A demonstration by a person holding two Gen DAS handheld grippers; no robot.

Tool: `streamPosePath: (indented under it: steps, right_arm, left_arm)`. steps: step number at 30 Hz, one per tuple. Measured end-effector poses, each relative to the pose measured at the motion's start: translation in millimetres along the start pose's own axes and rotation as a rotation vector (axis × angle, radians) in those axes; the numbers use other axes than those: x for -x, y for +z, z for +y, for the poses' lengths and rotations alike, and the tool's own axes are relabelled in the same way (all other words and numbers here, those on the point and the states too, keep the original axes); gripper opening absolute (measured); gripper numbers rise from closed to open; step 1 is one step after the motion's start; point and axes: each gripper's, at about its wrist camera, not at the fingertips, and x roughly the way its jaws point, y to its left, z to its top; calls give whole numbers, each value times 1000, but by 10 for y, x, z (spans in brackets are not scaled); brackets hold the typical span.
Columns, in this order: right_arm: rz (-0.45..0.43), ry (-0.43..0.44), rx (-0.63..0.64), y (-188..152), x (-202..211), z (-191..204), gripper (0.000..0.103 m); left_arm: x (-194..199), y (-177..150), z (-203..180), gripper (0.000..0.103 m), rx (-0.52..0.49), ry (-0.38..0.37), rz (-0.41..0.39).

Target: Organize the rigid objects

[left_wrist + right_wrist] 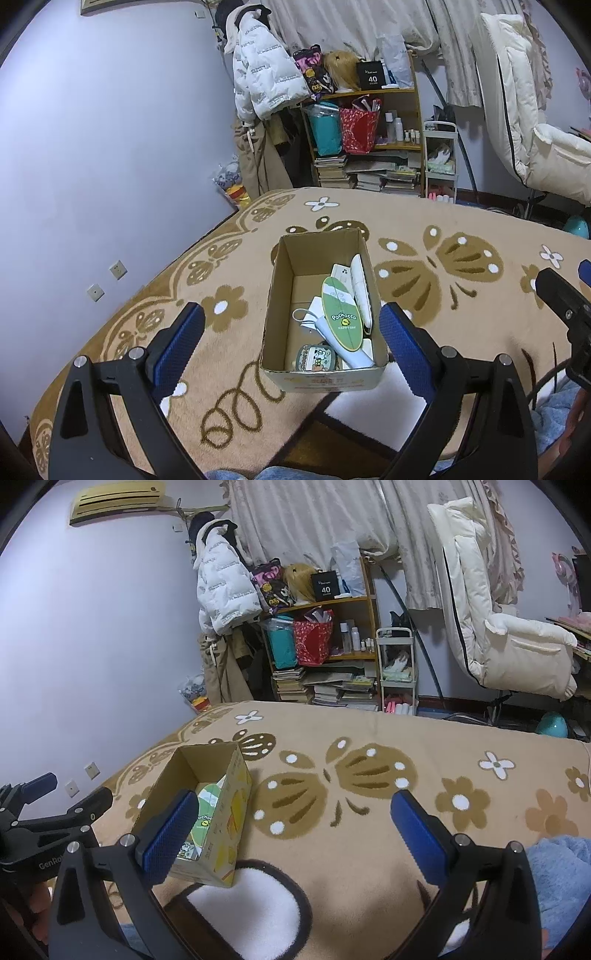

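Nearest in the left wrist view, the left gripper (291,325) is seen with its two blue-padded fingers (177,343) spread wide apart; nothing is held between them. The same holds in the right wrist view: the right gripper (295,819) has its jaws wide open and empty, above a tan blanket (369,849) patterned with brown butterflies and white flowers. A fold of light blue cloth (561,871) is seen at the right edge, beside the right finger.

Just beyond the left gripper's fingertips, an open cardboard box (275,295) stands upright on the blanket. In the right wrist view the box (236,812) lies to the left, partly hidden behind the left finger pad. Several rigid objects are packed inside it, mostly toward the near and right side: a green oval Pochacco card (341,314) lying on top, a long white remote-like bar (360,288) leaning against the right wall, a white handheld device with a loop cord (314,319), and a small rounded case with a cartoon print (314,360) in the near corner. The far left part of the box floor is seen bare.

Further off, past the bed's far edge, a wooden shelf (415,110) is seen against a pale wall, holding a red bag (358,127), a teal box (325,129) and stacked books (369,173). A white puffer jacket (262,74) hangs to its left, and a cream padded chair (524,122) stands to the right, before light curtains (369,22).
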Motion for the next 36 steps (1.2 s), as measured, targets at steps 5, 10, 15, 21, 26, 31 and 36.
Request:
streamPosePath:
  steps: [5,10,15,21,26,31,36]
  right_arm:
    - [5,1,0,1,-22,3,103]
    - [5,-1,-1,-1,-32,4,103]
    - [7,0,1,1,-33,-1,103]
    - [10,-3,3,-7,-42,-2,103]
    - [9,-2,1,-2,-42,2,103]
    - [9,-2,2,2,-42,1,103]
    - [11,-2,1,6,-44,0,103]
  left_arm:
    - [-10,10,-12,95,0,0,-1]
    - [-28,19,10,95,18,2,9]
    - [-28,23,55,95,37,-3,11]
    - [-37,20,62,95,42,-16,22]
    - [-43,24,68,95,41,-20,23]
    - [-47,26,62,95,41,-22,23]
    - [-46,15,40,95,38,-21,21]
